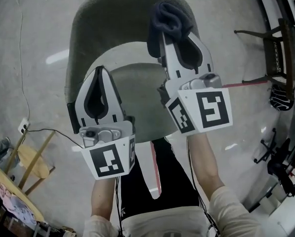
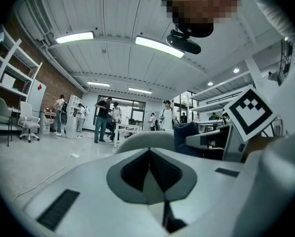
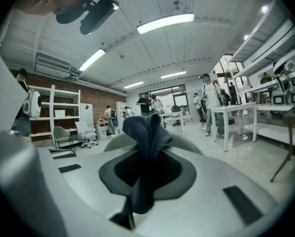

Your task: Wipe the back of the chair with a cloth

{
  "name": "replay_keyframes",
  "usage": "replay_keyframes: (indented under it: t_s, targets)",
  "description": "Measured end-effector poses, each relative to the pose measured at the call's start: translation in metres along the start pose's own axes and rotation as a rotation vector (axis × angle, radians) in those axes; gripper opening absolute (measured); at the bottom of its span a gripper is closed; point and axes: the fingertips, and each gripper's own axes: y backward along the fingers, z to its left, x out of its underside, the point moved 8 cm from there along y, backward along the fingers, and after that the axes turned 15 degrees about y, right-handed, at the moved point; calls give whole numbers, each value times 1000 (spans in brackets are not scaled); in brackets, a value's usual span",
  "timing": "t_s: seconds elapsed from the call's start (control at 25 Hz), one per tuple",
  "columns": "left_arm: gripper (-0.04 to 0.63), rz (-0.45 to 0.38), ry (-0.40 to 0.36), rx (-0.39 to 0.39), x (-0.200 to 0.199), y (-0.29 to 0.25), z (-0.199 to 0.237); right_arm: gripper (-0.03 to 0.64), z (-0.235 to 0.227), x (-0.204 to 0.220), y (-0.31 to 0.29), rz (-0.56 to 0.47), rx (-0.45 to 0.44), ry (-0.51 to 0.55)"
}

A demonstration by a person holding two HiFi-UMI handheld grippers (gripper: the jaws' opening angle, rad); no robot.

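Note:
From above in the head view, the grey-green chair's curved back point(image 1: 90, 23) wraps round its pale seat point(image 1: 137, 90). My right gripper point(image 1: 173, 36) is shut on a dark blue cloth point(image 1: 168, 18), which bunches out past its tips above the top of the back. In the right gripper view the cloth point(image 3: 147, 130) stands up between the jaws of that gripper point(image 3: 146, 149), with the chair back's rim point(image 3: 186, 143) just beyond. My left gripper point(image 1: 100, 75) is shut and holds nothing, hanging over the seat's left side. The left gripper view shows that gripper point(image 2: 148, 154) with jaws together, the chair back point(image 2: 142, 139) ahead.
A dark wooden chair point(image 1: 278, 48) and a black swivel-chair base point(image 1: 275, 157) stand at the right. At the lower left are a wooden stool point(image 1: 32, 159), a round table point(image 1: 6, 194) and a power strip with cable point(image 1: 22, 126). People and white tables point(image 3: 236, 115) stand far off.

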Motion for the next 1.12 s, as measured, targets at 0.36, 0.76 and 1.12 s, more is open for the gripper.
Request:
replay_keyframes:
  t_s: [0.36, 0.76, 1.12]
  targets:
    - [15, 1, -6, -118, -2, 29, 44, 58, 102, 15, -31, -8, -272, -57]
    - [15, 20, 9, -206, 7, 52, 87, 58, 179, 28, -60, 9, -440, -60]
    - [15, 28, -1, -209, 7, 54, 96, 58, 199, 34, -76, 26, -456, -47]
